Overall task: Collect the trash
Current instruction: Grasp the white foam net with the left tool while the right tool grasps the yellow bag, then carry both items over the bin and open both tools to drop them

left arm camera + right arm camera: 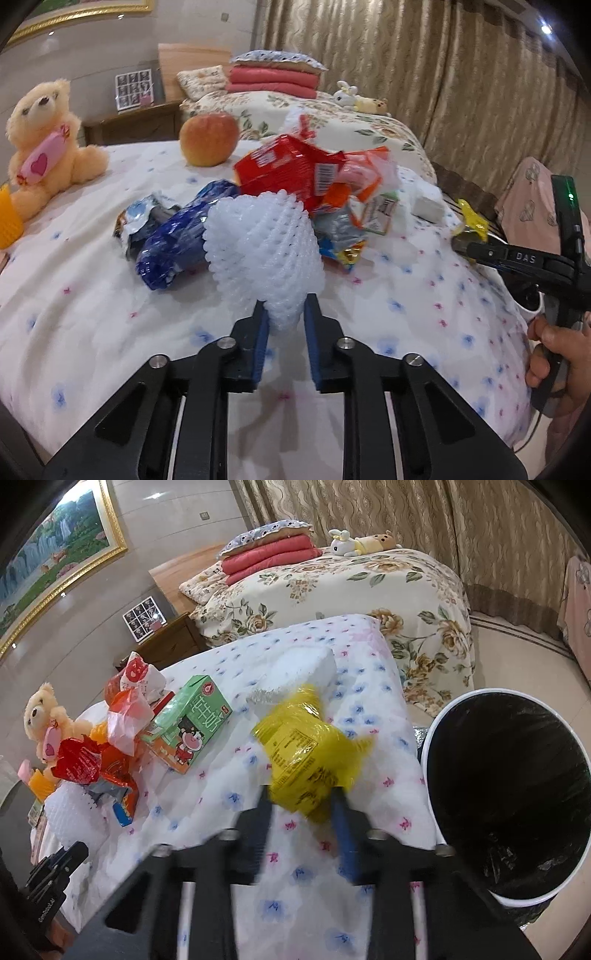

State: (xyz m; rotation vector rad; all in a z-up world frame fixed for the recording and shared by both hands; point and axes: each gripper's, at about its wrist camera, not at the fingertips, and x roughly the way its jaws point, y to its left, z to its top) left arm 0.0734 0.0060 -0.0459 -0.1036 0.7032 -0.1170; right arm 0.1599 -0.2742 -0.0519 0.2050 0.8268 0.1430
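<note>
Both pinched — left gripper [284, 308] foam net [258, 254], right gripper [301, 797] yellow wrapper [303, 749].

Bedroom: grey panelled wall [155, 535] with a gold-framed landscape painting [48, 565]; beige patterned curtains [424, 513] along the far side; pale tiled floor [517, 657] with a dark border stripe. Two beds: the near bed [295, 849] in a white quilt with blue and pink flowers, the far bed [351, 590] in a floral cover with a wooden headboard [177, 568], stacked red blankets [266, 557] and pillows. Wooden nightstand [170, 638] between them carrying a photo frame [142, 618]; a ceiling light [546, 28] glares at upper right.
</note>
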